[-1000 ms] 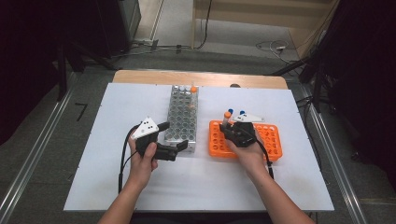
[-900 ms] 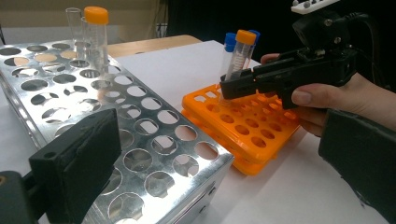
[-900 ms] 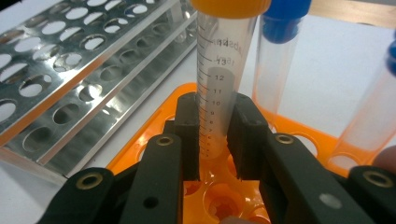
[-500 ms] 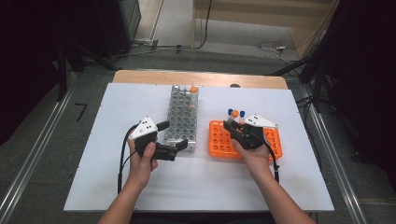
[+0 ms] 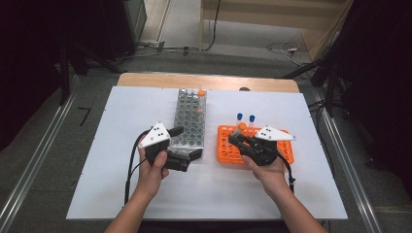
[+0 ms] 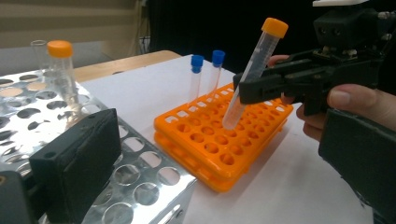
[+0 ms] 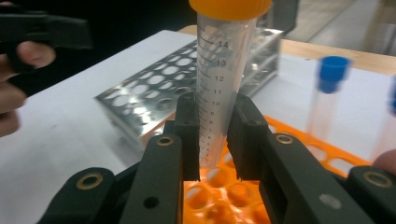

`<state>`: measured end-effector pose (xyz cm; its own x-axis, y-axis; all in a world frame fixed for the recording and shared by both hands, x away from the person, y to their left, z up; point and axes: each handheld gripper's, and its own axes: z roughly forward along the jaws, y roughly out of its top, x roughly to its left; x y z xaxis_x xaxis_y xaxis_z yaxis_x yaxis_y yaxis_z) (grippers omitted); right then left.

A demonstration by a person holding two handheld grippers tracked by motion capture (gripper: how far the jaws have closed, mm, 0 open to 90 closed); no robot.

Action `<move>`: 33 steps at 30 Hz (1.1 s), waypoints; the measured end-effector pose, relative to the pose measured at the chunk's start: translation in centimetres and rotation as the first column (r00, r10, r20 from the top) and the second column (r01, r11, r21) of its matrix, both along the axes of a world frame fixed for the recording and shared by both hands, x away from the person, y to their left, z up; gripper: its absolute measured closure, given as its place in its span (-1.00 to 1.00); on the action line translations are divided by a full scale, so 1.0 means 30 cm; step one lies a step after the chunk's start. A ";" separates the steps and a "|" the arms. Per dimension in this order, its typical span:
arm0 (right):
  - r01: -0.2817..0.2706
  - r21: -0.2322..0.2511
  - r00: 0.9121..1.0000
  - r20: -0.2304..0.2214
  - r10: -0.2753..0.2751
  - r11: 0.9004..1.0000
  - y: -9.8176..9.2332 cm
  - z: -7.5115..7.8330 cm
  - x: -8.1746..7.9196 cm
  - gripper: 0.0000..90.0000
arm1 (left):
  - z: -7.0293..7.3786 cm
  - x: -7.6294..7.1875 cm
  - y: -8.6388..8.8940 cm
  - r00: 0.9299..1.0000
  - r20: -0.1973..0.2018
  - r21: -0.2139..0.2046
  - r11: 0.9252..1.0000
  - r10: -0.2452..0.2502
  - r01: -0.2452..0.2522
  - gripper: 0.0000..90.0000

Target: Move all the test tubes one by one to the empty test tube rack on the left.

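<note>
A white table top (image 5: 121, 189) carries two racks. The perforated metal tube rack (image 5: 190, 119), at 12 o'clock from the left gripper (image 5: 187, 155), keeps one orange-capped tube (image 6: 60, 74) at its far end; that gripper straddles its near corner, grip uncertain. The orange plastic grid rack (image 5: 286, 153) holds two blue-capped tubes (image 5: 245, 119). The right gripper (image 7: 215, 140) clamps a clear graduated orange-capped tube (image 7: 219, 79), tilted above the orange rack, not yet seated.
</note>
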<state>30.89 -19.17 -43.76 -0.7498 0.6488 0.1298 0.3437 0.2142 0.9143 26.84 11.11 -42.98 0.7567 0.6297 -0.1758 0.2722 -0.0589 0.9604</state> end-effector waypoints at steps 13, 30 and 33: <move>-0.143 -0.028 0.989 -0.030 0.142 0.989 0.111 -0.011 -0.071 0.62 | 0.022 -0.017 -0.034 0.999 -0.012 -0.005 0.999 -0.036 0.036 -0.86; -0.239 -0.043 0.970 -0.053 0.237 0.970 0.167 -0.013 -0.120 0.62 | 0.015 -0.025 -0.103 0.988 -0.022 0.043 0.987 -0.153 0.154 0.16; -0.248 -0.045 0.968 -0.055 0.245 0.968 0.169 -0.011 -0.123 0.62 | 0.012 -0.023 -0.113 0.986 -0.028 0.044 0.986 -0.163 0.164 0.28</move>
<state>27.19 -14.11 -44.09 -0.8812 0.4513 0.1411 0.3177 0.3441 0.8836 26.14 7.71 -42.62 0.8458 0.5059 -0.1691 0.2785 -0.1484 0.9489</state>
